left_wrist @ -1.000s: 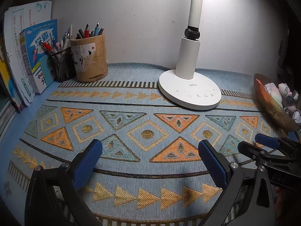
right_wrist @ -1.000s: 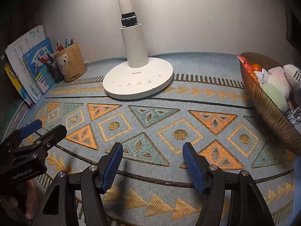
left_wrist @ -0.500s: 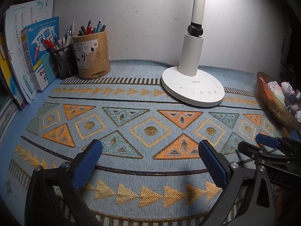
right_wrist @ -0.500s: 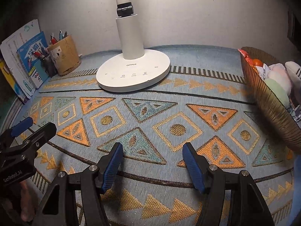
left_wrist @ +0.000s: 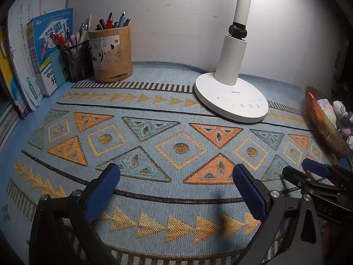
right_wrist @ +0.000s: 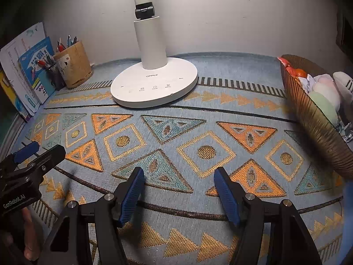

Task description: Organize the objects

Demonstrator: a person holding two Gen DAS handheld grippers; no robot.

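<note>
— Left gripper (left_wrist: 176,182)?
— Spread wide, gripping nothing, hovering over the patterned mat (left_wrist: 181,119).
— Right gripper (right_wrist: 179,187)?
— Also wide apart, empty, above the same mat.
— Objects?
— Soft toys (right_wrist: 324,92) piled in the ribbed basket (right_wrist: 317,123) at far right; pens in the wooden cup (left_wrist: 112,54) back left, beside the lamp base (left_wrist: 231,101).

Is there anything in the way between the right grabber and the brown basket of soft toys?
Nothing visible: only bare patterned blue mat lies between the open right gripper and the ribbed brown basket.
</note>
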